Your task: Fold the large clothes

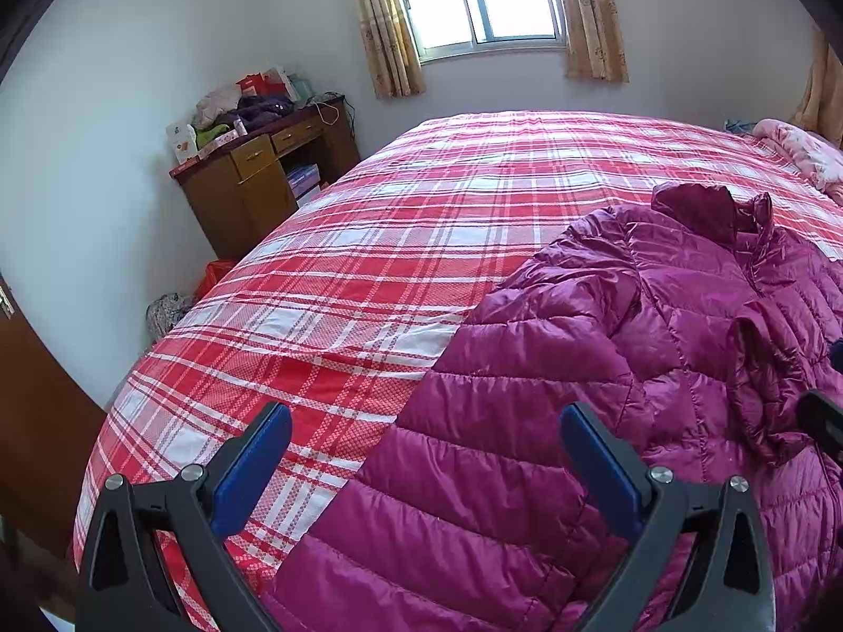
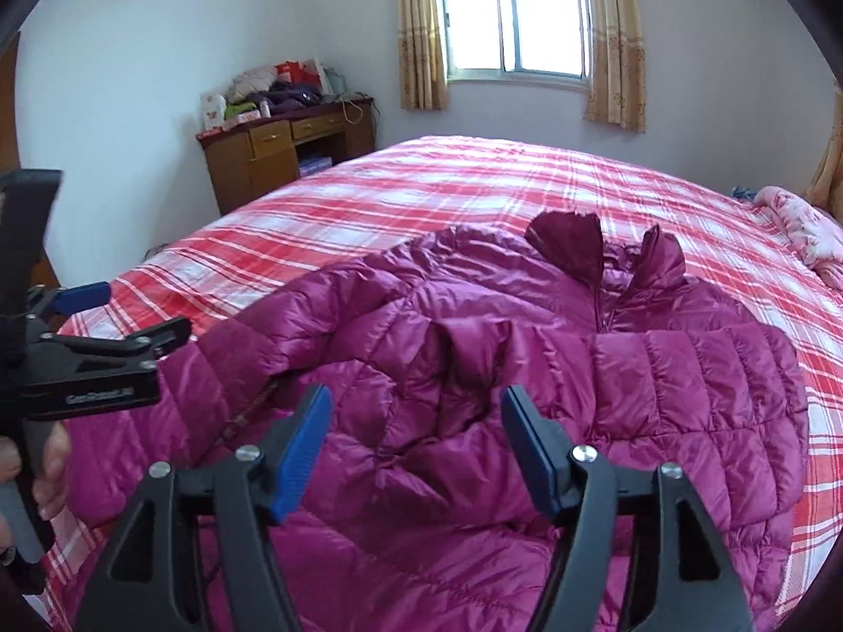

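Magenta puffer jacket (image 2: pixel 474 368) lies spread on the bed (image 1: pixel 342 263), front up, collar (image 2: pixel 569 242) toward the window (image 2: pixel 513 16), zipper partly open. It covers the near right part of the red-white plaid sheet. One sleeve (image 2: pixel 701 395) is folded across the chest; fabric in the middle is bunched and wrinkled.

My left claw (image 1: pixel 424 468) hangs wide open above the jacket's left hem edge, one blue pad over the sheet, the other over the jacket, gripping nothing. My right claw (image 2: pixel 416 447) is also wide open, empty, above the rumpled middle of the jacket.

In the right wrist view my left claw shows at the left edge, just over the jacket's side.

Wooden desk (image 1: pixel 263 174) with piled clutter stands in the far corner. Pink blanket (image 2: pixel 806 231) sits at the bed's far right.
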`<state>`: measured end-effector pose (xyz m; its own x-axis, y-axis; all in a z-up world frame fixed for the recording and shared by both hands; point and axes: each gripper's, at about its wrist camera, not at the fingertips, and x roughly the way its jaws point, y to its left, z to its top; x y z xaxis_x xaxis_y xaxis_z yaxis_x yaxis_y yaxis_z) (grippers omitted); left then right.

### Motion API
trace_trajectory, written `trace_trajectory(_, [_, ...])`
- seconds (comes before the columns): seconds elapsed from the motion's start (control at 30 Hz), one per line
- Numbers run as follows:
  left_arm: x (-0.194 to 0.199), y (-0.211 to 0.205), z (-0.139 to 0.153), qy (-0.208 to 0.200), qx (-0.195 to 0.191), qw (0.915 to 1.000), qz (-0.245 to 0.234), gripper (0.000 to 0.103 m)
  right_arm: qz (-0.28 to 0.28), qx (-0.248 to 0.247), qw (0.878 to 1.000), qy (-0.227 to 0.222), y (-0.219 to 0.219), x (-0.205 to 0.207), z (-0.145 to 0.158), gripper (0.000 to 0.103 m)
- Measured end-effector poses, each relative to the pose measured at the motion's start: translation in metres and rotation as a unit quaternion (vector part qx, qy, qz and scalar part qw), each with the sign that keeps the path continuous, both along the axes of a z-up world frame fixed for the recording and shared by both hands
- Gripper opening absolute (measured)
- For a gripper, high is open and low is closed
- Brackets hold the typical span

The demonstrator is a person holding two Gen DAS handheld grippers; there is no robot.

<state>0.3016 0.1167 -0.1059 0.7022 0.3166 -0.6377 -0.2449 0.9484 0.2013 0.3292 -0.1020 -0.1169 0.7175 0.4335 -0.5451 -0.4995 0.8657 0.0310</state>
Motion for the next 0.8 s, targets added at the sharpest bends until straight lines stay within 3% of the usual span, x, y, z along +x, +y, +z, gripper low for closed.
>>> trace_trajectory(0.07, [-0.001,-0.002,0.003,-0.004,-0.003,1.0,0.0,0.102,0.003,0.019,1.0,-0.017,-0.016,-0.016,0.012,0.07])
trace_trajectory(0.17, [-0.004,-0.013,0.007,-0.01,-0.006,0.9999,-0.01,0.102,-0.064,-0.009,0.998,-0.021,-0.039,-0.013,0.013,0.07])
trace_trajectory(0.27, [-0.002,-0.034,0.009,-0.009,-0.009,0.9995,-0.027,0.102,-0.146,-0.036,0.988,0.016,-0.062,0.017,-0.005,0.059])
trace_trajectory(0.33, [0.0,-0.054,0.011,-0.007,-0.006,0.999,-0.045,0.102,-0.165,-0.057,0.982,0.068,-0.066,0.043,-0.027,0.059])
trace_trajectory(0.43, [0.001,-0.084,0.017,-0.017,0.006,0.9974,-0.07,0.102,-0.131,-0.071,0.982,0.119,-0.051,0.06,-0.058,0.047])
trace_trajectory(0.53, [0.007,-0.109,0.017,-0.021,0.022,0.9963,-0.081,0.102,-0.109,-0.11,0.983,0.103,-0.025,0.058,-0.067,0.046])
trace_trajectory(0.7, [0.027,-0.133,0.012,-0.022,0.047,0.9964,-0.066,0.102,-0.091,-0.043,0.987,0.127,-0.043,0.06,-0.062,0.046])
trace_trajectory(0.8, [0.043,-0.149,0.003,-0.02,0.072,0.9949,-0.067,0.102,-0.105,-0.006,0.987,0.119,-0.066,0.054,-0.051,0.047])
